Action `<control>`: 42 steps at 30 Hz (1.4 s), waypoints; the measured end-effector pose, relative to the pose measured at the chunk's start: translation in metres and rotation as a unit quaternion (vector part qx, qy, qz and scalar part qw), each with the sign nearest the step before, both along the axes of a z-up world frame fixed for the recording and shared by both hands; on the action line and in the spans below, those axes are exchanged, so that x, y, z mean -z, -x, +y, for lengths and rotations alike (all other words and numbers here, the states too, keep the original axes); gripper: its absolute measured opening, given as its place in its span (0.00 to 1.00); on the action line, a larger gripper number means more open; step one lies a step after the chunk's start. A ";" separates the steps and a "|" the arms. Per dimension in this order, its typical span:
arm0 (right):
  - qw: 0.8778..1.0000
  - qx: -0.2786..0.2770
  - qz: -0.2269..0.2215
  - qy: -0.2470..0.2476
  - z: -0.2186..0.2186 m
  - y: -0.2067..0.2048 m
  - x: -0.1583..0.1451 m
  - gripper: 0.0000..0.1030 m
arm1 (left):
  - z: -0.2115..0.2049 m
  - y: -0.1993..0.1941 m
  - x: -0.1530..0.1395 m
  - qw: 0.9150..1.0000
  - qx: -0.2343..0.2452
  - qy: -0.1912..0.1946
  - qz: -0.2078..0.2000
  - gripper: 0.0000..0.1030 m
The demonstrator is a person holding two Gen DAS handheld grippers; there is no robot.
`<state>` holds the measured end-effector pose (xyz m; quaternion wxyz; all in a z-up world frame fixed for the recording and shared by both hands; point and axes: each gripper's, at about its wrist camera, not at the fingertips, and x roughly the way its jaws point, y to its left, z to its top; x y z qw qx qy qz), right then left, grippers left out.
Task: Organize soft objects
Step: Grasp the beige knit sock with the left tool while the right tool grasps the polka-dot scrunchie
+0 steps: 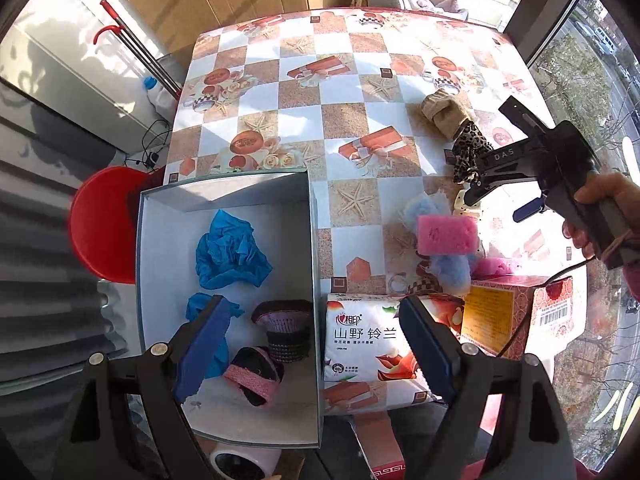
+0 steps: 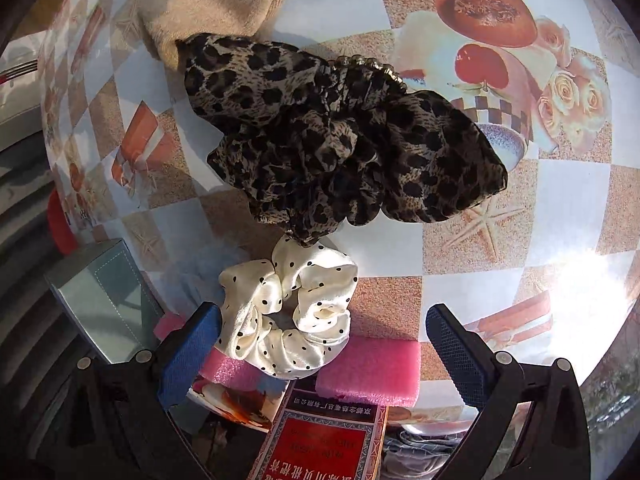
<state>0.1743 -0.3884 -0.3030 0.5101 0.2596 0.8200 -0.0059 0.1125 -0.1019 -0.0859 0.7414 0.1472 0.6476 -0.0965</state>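
While both hand-held grippers gape empty, the right one (image 2: pixel 322 336) nears the polka-dot scrunchie (image 2: pixel 288 312).

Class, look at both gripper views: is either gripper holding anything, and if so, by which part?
Nothing is held. The left gripper hangs open above the grey cardboard box; the right gripper is open around the cream polka-dot satin scrunchie, not gripping it.
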 end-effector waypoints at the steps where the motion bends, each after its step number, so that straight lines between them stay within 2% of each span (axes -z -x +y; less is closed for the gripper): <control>1: 1.000 -0.015 0.009 0.011 0.004 0.000 0.005 1.00 | -0.001 0.000 0.000 1.000 0.001 -0.004 -0.001 0.86; 3: 0.999 -0.020 0.026 0.019 0.004 0.001 0.014 1.00 | -0.004 0.001 0.000 1.000 -0.001 -0.009 0.001 0.86; 5: 0.999 0.009 0.046 0.007 -0.005 0.006 0.022 1.00 | -0.006 0.001 0.001 1.000 -0.004 -0.013 0.004 0.86; 8: 0.995 0.068 0.069 0.000 -0.031 0.024 0.031 1.00 | -0.011 0.000 0.000 1.000 -0.005 -0.016 0.003 0.86; 10: 0.988 0.136 0.075 0.005 -0.054 0.042 0.032 1.00 | -0.016 0.000 -0.002 1.000 -0.003 -0.013 0.000 0.86; 12: 0.970 0.232 0.072 0.016 -0.083 0.064 0.028 1.00 | -0.020 0.000 -0.003 1.000 0.001 -0.012 -0.005 0.86; 14: 0.944 0.326 0.056 0.021 -0.108 0.088 0.018 1.00 | -0.024 -0.001 -0.004 1.000 0.006 -0.010 -0.005 0.86; 16: 0.910 0.412 0.039 -0.009 -0.123 0.111 0.009 1.00 | -0.028 -0.001 -0.003 1.000 0.014 -0.009 -0.004 0.86; 18: 0.884 0.462 0.022 -0.071 -0.126 0.125 0.005 1.00 | -0.033 0.000 0.000 1.000 0.023 -0.008 -0.002 0.86; 20: 0.860 0.483 -0.017 -0.165 -0.120 0.127 0.004 1.00 | -0.039 0.000 0.005 0.999 0.036 -0.006 0.003 0.86; 22: 0.847 0.471 -0.059 -0.238 -0.109 0.122 -0.002 1.00 | -0.047 -0.001 0.013 0.998 0.054 -0.006 0.009 0.86; 25: 0.824 0.444 -0.141 -0.323 -0.082 0.106 -0.021 1.00 | -0.059 -0.003 0.030 0.996 0.080 -0.009 0.029 0.86; 26: 0.813 0.437 -0.162 -0.350 -0.077 0.086 -0.037 1.00 | -0.063 -0.003 0.035 0.996 0.085 -0.009 0.034 0.86; 28: 0.798 0.427 -0.196 -0.378 -0.072 0.083 -0.046 1.00 | -0.068 -0.004 0.045 0.995 0.092 -0.015 0.041 0.86; 30: 0.797 0.426 -0.231 -0.360 -0.069 0.082 -0.060 1.00 | -0.070 -0.003 0.049 0.995 0.092 -0.018 0.041 0.86; 33: 0.788 0.432 -0.274 -0.341 -0.061 0.070 -0.069 1.00 | -0.065 -0.001 0.052 0.995 0.089 -0.023 0.044 0.86; 34: 0.790 0.431 -0.283 -0.333 -0.061 0.065 -0.071 1.00 | -0.062 0.000 0.051 0.995 0.089 -0.028 0.041 0.86; 36: 0.804 0.412 -0.290 -0.317 -0.054 0.046 -0.075 1.00 | -0.055 0.000 0.049 0.995 0.084 -0.035 0.034 0.86; 38: 0.818 0.377 -0.286 -0.327 -0.041 0.030 -0.083 1.00 | -0.046 -0.002 0.046 0.996 0.074 -0.034 0.031 0.86; 40: 0.829 0.326 -0.283 -0.355 -0.021 0.023 -0.102 1.00 | -0.039 -0.005 0.045 0.997 0.064 -0.032 0.032 0.86; 42: 0.843 0.278 -0.284 -0.362 -0.007 0.026 -0.128 1.00 | -0.038 -0.008 0.048 0.997 0.060 -0.030 0.036 0.86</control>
